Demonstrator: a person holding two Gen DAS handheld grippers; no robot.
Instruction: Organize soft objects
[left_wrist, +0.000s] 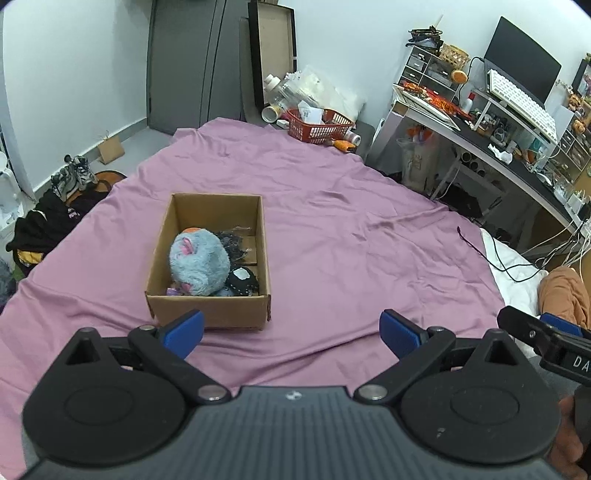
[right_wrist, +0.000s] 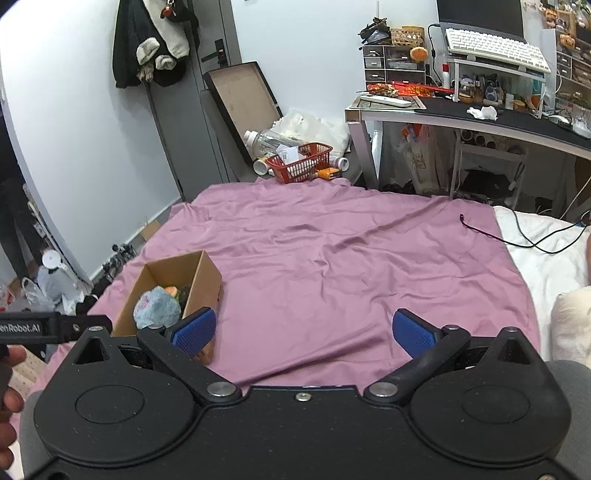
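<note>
Both grippers, left (left_wrist: 291, 334) & right (right_wrist: 303, 330), hover w/ jaws spread, empty; toys (left_wrist: 199, 264) already sit in box (left_wrist: 210, 308) on bed (left_wrist: 351, 229), so sorting looks done.

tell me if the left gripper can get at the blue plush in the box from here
Probably yes: the left gripper is open and empty, the cardboard box is open-topped just ahead, and the blue plush lies on top.

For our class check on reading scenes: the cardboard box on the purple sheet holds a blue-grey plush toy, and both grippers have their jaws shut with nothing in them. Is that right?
Not quite. The jaws are open, not shut: the left gripper in the left wrist view and the right gripper in the right wrist view both stand wide apart, empty. The cardboard box on the purple sheet does hold the blue-grey plush toy.
</note>
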